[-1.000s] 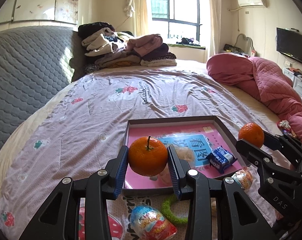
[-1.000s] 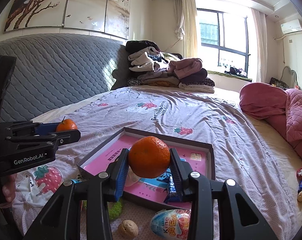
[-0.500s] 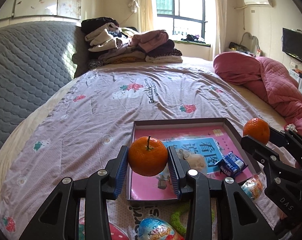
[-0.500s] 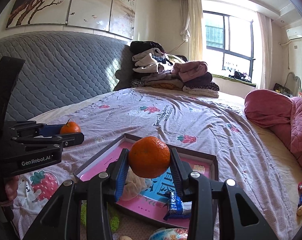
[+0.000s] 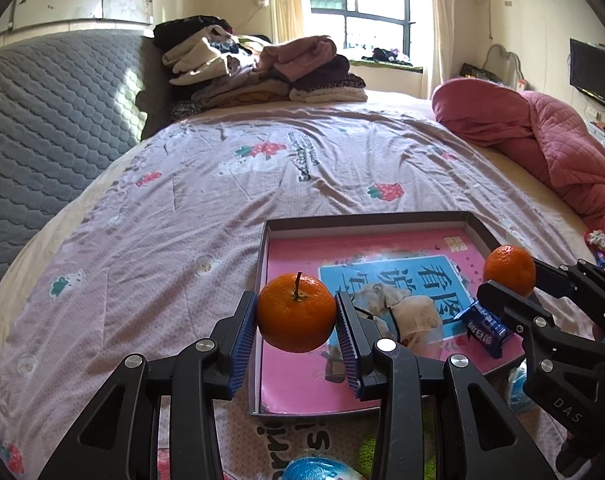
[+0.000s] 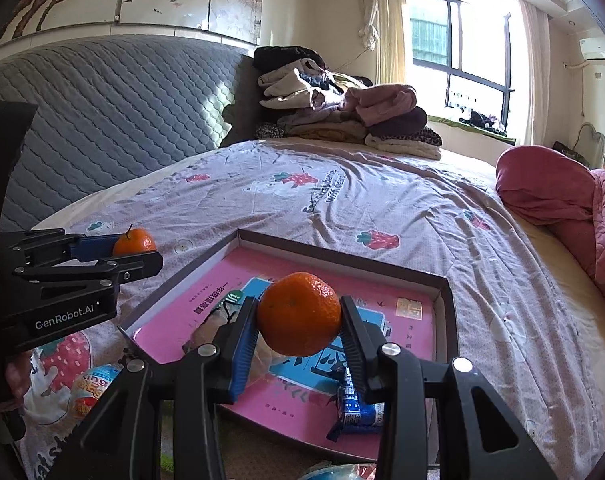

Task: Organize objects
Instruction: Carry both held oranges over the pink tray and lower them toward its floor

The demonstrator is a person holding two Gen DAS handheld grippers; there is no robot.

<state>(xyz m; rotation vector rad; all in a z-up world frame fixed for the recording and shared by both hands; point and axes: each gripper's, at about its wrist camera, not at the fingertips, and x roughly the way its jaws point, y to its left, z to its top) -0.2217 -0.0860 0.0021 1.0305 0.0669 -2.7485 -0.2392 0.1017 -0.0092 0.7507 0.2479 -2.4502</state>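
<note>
My left gripper (image 5: 296, 318) is shut on an orange with a stem (image 5: 296, 312), held above the left side of a shallow box (image 5: 366, 226) with a pink book cover inside. My right gripper (image 6: 299, 322) is shut on a second orange (image 6: 299, 314) over the same box (image 6: 342, 258). In the left wrist view the right gripper (image 5: 514, 280) enters from the right with its orange (image 5: 509, 264); in the right wrist view the left gripper (image 6: 136, 250) shows at the left with its orange (image 6: 134, 241). A blue snack packet (image 5: 484, 326) lies in the box.
The box rests on a strawberry-print bedsheet (image 5: 222, 208). Wrapped chocolate eggs (image 6: 92, 388) and a green ring (image 5: 366, 452) lie near the front edge. Folded clothes (image 5: 262, 68) are stacked at the head, a pink quilt (image 5: 542, 136) lies at right, a grey headboard (image 5: 42, 128) at left.
Both grippers have moved forward and down over the box with their oranges still held; the box now looks larger and closer.
</note>
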